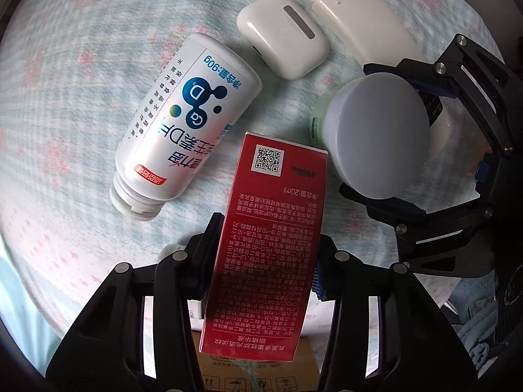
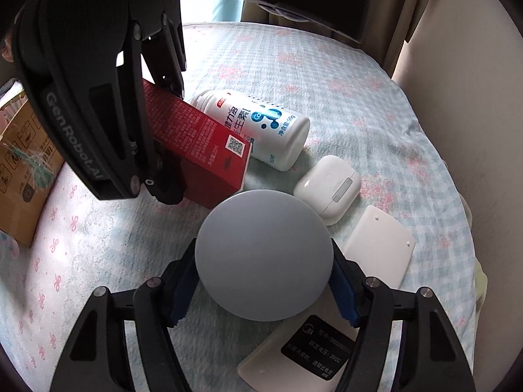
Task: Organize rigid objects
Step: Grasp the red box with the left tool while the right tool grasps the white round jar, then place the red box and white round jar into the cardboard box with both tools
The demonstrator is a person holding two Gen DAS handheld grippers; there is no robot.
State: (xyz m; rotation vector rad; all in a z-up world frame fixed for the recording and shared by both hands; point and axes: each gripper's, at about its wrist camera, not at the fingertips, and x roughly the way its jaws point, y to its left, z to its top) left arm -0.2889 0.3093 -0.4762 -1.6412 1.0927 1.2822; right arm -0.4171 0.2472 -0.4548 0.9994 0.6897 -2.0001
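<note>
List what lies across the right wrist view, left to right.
Cardboard box → left gripper holding the red box → white bottle → earbud case → flat white plate.

right hand-held gripper (image 2: 264, 290) clamps a grey round lid (image 2: 264, 254) (red box (image 2: 199, 150) beside).

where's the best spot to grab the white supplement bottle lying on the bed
Grip the white supplement bottle across the middle of its round body, coming straight down from above. It lies on its side on the bedspread, so the fingers should straddle its width, where the sides look free. The earbud case crowds its base end.
</note>
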